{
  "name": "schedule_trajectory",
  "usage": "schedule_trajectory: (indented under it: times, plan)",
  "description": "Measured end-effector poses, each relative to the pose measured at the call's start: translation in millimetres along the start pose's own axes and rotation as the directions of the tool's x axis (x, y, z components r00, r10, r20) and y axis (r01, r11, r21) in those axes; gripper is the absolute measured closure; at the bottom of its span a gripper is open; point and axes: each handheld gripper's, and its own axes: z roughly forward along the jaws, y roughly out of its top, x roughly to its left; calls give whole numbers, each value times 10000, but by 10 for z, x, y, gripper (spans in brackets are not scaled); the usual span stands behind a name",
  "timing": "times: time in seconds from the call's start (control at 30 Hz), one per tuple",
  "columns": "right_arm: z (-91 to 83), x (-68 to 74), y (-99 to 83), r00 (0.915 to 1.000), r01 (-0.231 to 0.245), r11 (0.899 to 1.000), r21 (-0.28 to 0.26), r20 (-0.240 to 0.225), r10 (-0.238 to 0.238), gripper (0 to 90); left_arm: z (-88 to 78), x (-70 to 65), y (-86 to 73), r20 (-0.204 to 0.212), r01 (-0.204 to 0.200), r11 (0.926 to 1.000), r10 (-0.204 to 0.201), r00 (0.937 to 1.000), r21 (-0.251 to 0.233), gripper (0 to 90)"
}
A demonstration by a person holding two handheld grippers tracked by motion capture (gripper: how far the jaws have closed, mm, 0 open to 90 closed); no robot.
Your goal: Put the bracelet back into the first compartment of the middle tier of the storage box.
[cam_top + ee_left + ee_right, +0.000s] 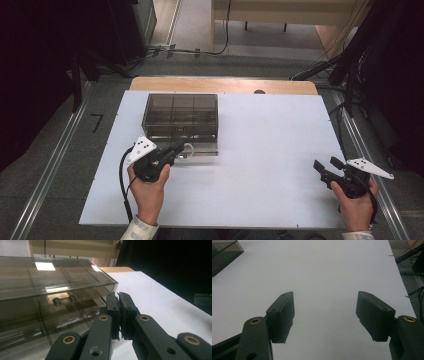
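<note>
Left claw (119, 298) pressed together beside smoky plastic box (181, 119) — no legible writing, right claw (325, 315) spread over white tabletop (265, 150)

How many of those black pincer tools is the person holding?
2. The left gripper is at the front of the smoky plastic box, jaws together. The right gripper rests near the table's right edge, jaws apart.

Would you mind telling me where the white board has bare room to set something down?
The white board lies bare from the smoky plastic box across to the right claw, and along the near edge between both hands. It is crowded only at the box's front, where the shut left claw sits beside a small white handle.
</note>
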Motion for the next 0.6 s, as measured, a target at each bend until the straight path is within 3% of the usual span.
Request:
schedule_trajectory:
  times: [0.6]
  plan:
    - [6,1,0,10000,64,10000,-18,7,-64,295,-161,247,68,-771,373,9968,-428,9961,-707,879]
